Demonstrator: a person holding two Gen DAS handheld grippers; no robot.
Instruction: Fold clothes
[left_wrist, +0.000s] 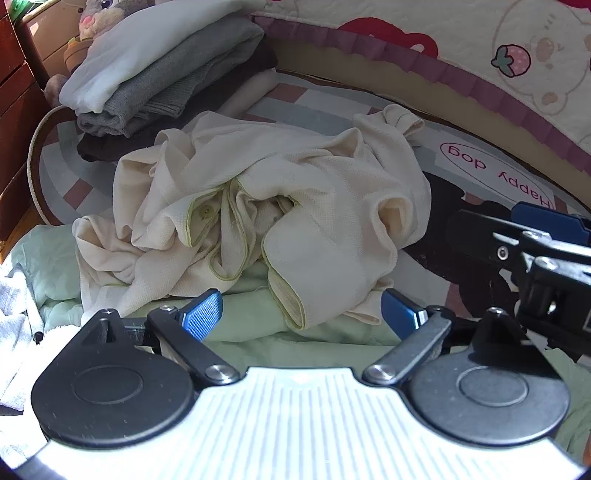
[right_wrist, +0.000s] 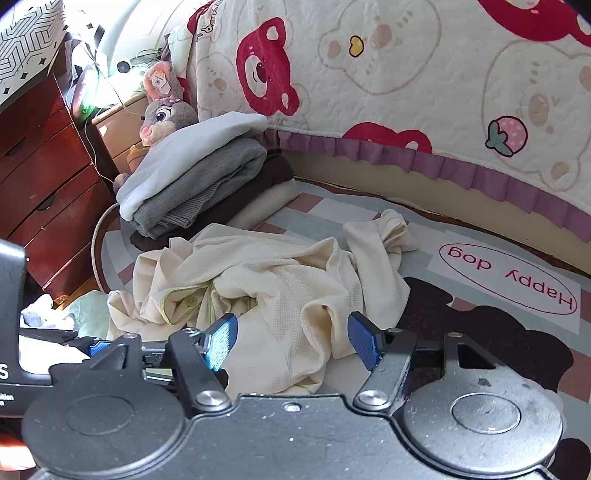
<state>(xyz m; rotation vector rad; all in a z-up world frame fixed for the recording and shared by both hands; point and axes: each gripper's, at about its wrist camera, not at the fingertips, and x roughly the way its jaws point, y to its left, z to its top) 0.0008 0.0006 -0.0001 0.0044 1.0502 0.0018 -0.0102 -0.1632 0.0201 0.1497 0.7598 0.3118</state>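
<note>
Already at ten o'clock, a folded stack (right_wrist: 195, 177) sits clear of the work area, likely finished pieces. Centre, a crumpled cream garment (left_wrist: 258, 214) lies on the rug (right_wrist: 480, 332), awaiting folding. Left tongs (left_wrist: 301, 314) and right tongs (right_wrist: 291, 339) gape apart, empty, probably poised to pinch its edges.

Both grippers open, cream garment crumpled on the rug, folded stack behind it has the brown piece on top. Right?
Not quite: the top of the folded stack is the white piece; the brown piece lies under the grey one, as the right wrist view shows. The rest holds: the left gripper and right gripper are open, and the cream garment is crumpled on the rug.
</note>
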